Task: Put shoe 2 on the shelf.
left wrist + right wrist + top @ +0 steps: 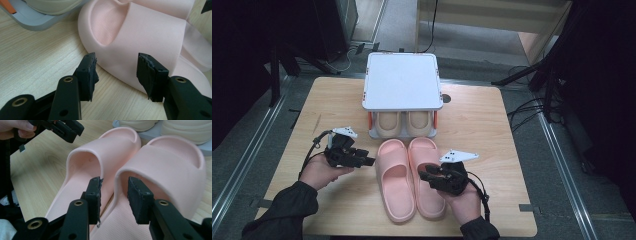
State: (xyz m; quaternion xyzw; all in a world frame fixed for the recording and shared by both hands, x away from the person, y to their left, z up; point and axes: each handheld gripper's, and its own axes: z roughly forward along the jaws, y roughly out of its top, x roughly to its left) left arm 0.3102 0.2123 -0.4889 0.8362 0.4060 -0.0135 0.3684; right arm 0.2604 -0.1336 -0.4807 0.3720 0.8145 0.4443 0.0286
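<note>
Two pink slippers lie side by side near the table's front, the left one (394, 180) (150, 32) (82, 170) and the right one (428, 150) (170, 162). My left gripper (369, 161) (116, 72) stands open at the outer side of the left slipper, whose strap edge lies just ahead of the jaws, untouched. My right gripper (424, 175) (114, 195) is open over the right slipper. It straddles the inner edge of that slipper's strap, one jaw between the two slippers and one under the strap. Its pads do not press on the edge.
A small rack with a white top (402, 80) stands behind the pink pair. A beige pair of slippers (389, 123) sits on its lower shelf. Bare wooden table (492, 130) lies to the right and left of the slippers.
</note>
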